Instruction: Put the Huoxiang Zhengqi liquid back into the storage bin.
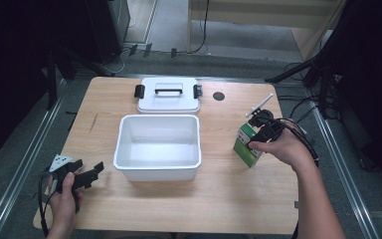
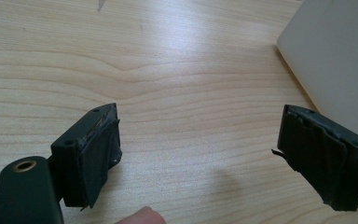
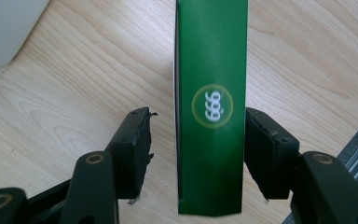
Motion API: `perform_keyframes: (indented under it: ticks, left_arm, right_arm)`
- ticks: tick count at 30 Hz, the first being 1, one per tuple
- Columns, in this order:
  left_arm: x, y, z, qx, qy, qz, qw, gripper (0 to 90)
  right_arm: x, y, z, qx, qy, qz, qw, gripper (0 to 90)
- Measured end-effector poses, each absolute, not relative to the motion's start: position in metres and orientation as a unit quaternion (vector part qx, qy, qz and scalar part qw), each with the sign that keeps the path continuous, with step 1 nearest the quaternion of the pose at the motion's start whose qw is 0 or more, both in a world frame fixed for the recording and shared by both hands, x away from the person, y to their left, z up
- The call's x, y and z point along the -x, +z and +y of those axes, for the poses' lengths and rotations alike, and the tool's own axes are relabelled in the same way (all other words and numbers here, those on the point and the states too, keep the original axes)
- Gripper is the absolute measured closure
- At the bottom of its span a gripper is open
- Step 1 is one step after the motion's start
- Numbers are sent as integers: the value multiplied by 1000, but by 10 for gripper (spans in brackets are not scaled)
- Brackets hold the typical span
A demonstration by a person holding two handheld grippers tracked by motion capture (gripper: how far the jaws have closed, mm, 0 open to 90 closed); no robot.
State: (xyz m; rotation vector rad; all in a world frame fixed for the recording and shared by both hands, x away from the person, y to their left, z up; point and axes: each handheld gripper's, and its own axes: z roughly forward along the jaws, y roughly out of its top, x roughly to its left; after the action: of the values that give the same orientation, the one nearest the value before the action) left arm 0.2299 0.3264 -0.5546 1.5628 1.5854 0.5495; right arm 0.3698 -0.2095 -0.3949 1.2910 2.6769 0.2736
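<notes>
A green and white carton (image 1: 245, 145) stands upright on the wooden table (image 1: 219, 199), right of an empty white bin (image 1: 156, 172). My right gripper (image 1: 256, 135) straddles the carton from above. In the right gripper view the green carton (image 3: 212, 107) with a round "999" logo sits between the jaws; one jaw touches it and the other stands a small gap away, so the right gripper (image 3: 198, 121) is open. Near the table's front left corner my left gripper (image 1: 88, 167) is held low and open. Bare wood lies between the jaws of the left gripper (image 2: 198, 116).
The bin's white lid (image 1: 168, 94), with a black handle and side clips, lies behind the bin. A small dark round hole (image 1: 219, 96) is in the tabletop beside it. The bin's wall (image 2: 335, 56) stands close to one left jaw. The table's right edge is near the carton.
</notes>
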Motion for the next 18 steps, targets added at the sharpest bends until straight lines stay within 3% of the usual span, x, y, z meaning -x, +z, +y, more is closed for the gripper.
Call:
perform_keyframes:
  ticks: [18]
  left_arm:
    - [-230, -555, 327, -621, 217, 630, 413, 138]
  right_arm:
    - [-386, -404, -197, -415, 62, 904, 84, 641]
